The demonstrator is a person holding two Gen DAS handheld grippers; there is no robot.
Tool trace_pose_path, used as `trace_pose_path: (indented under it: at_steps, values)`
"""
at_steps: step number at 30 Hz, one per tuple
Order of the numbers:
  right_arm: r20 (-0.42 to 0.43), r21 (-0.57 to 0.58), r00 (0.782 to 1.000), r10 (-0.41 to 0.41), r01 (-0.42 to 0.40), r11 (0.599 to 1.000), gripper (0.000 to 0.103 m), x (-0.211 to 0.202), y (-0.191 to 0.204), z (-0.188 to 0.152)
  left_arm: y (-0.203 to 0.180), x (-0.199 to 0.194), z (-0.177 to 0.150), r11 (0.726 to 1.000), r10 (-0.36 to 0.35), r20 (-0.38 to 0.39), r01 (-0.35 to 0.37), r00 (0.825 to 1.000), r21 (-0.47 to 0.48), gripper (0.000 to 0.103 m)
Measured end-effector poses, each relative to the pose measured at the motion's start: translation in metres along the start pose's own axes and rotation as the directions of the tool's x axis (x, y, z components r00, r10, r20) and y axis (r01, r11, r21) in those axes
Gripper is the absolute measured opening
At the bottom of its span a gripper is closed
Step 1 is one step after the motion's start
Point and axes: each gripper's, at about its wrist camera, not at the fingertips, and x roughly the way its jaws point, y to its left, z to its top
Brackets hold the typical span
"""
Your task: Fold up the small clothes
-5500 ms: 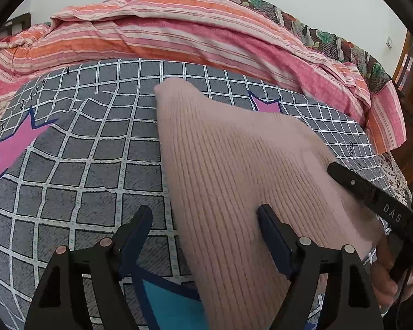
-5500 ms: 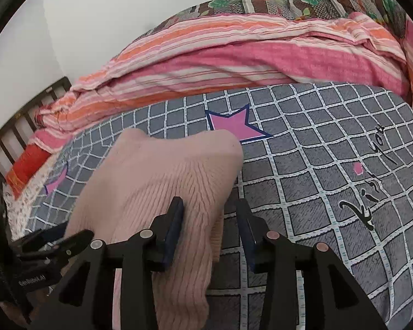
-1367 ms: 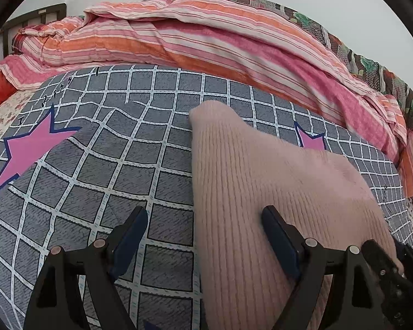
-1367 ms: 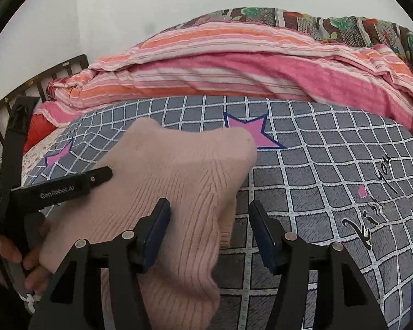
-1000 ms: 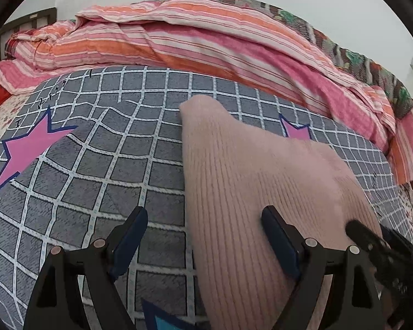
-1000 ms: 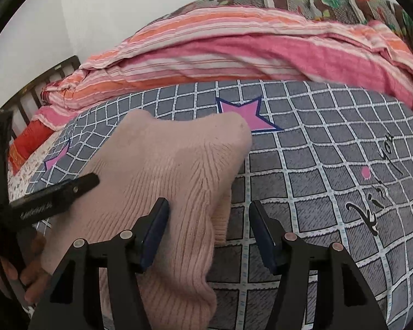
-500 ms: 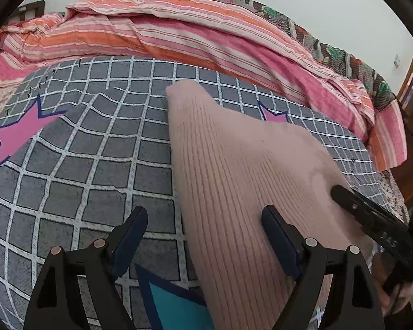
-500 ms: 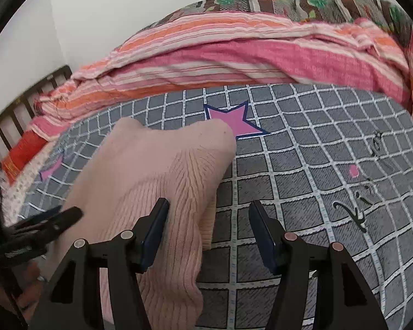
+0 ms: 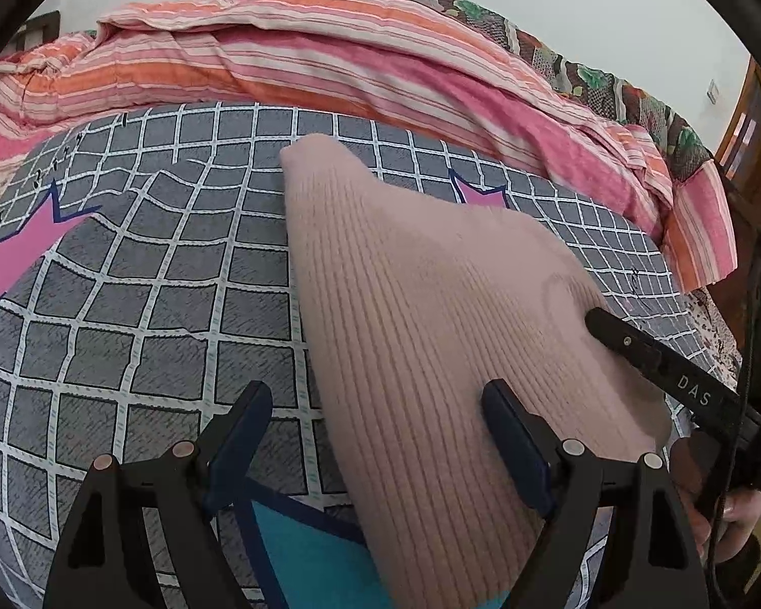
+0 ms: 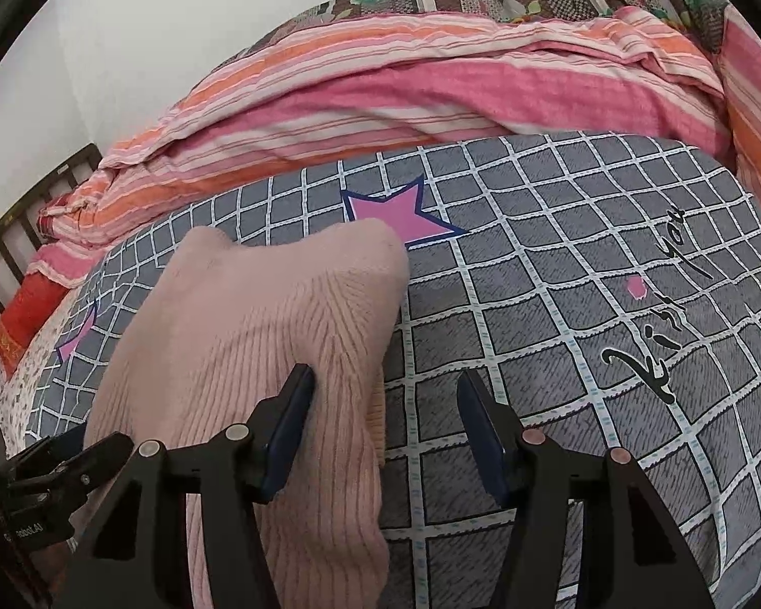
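Left gripper (image 9: 378, 434) spread wide, nothing pinched, hovering low over the near left edge of the pale pink ribbed knit garment (image 9: 431, 304); one finger over bare sheet left of that edge, the other above the knit itself. Right gripper (image 10: 383, 424) likewise spread and empty, straddling the garment's near right edge, left finger over the ribs, right finger over the sheet beside it.

Lies flat on the grey grid-patterned bedsheet with pink stars (image 10: 558, 304), lengthwise away from both grippers, far corners rounded, one close to a pink star. Beyond the garment, a bunched pink and orange striped quilt (image 9: 330, 66) along the bed's far side.

Probably soft, light and limp: thick enough to hold a fold, stretchy enough to sag and drag if lifted from one point only. Best taken at the two near corners, one per gripper, pinching all the layers at the edge and not the ribs mid-panel. Doubled layer visible at the garment's right edge, so likely already partly folded.
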Motion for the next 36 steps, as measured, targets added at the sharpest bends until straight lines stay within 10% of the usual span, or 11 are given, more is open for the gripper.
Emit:
trace_pose_path:
  at_steps: [17, 26, 36]
  values:
    - [0.008, -0.015, 1.000, 0.007, -0.007, 1.000, 0.056, -0.004, 0.000, -0.002, -0.002, 0.001, -0.001, 1.000, 0.002, 0.007, -0.002, 1.000, -0.002, 0.086]
    - [0.036, -0.094, 0.999, 0.001, 0.002, 0.996, 0.016, -0.010, 0.016, -0.006, -0.006, 0.004, 0.002, 1.000, -0.005, -0.010, 0.004, 1.000, -0.012, 0.086]
    - [0.060, -0.058, 0.998, -0.032, 0.036, 0.998, 0.011, -0.016, 0.016, -0.014, -0.009, -0.014, 0.008, 0.997, -0.072, 0.010, 0.072, 0.997, -0.009, 0.082]
